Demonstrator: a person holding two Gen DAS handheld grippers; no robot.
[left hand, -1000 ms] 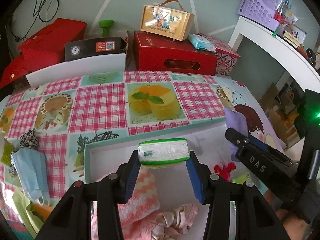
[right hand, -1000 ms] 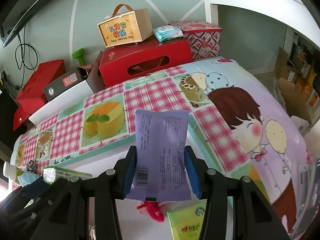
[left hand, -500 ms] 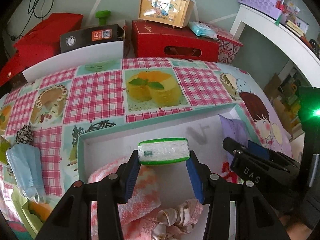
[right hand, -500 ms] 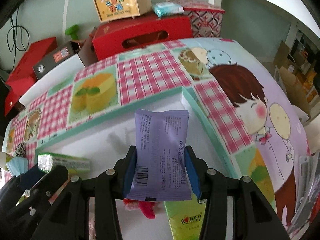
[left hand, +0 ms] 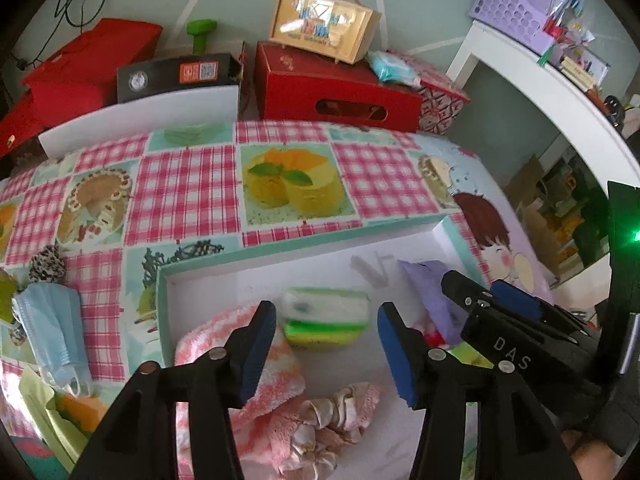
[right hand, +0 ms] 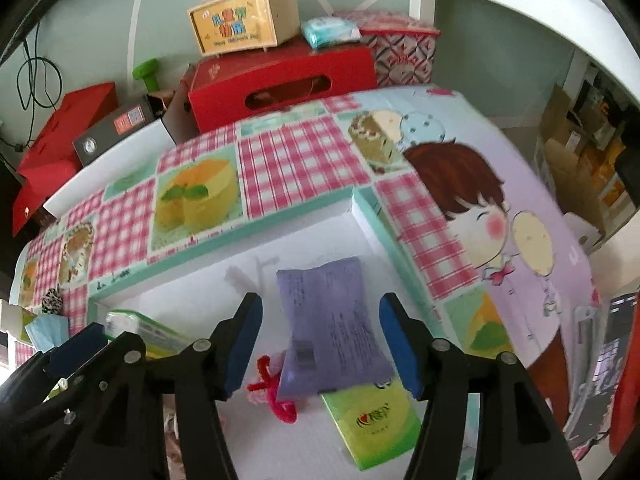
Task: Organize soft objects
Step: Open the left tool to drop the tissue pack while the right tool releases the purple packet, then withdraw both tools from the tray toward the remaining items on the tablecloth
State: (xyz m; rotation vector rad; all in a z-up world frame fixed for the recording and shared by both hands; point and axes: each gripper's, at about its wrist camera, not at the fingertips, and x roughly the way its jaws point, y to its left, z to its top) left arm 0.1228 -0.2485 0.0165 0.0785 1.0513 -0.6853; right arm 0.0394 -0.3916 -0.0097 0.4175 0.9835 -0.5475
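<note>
Tissue pack (left hand: pixel 325 317) between parted left gripper (left hand: pixel 326 350) jaws

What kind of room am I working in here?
Probably a lived-in home room doubling as storage: a table under a cartoon cake tablecloth, gift boxes stacked against the wall, and a cluttered white shelf.

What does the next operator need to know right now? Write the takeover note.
Left tongs: open, just widened; the green-and-white tissue pack lies released between the jaws.
Right tongs: open, just widened; the flat purple plastic sachet lies free below them.
Both rest in the white tray with teal rim, alongside the pink-and-white fuzzy cloth, pink scrunchie and lime-green tissue pack.
Done: these five are in the tray.
Left: the light blue face mask and leopard-print scrunchie lie on the checked tablecloth, outside the tray.
</note>
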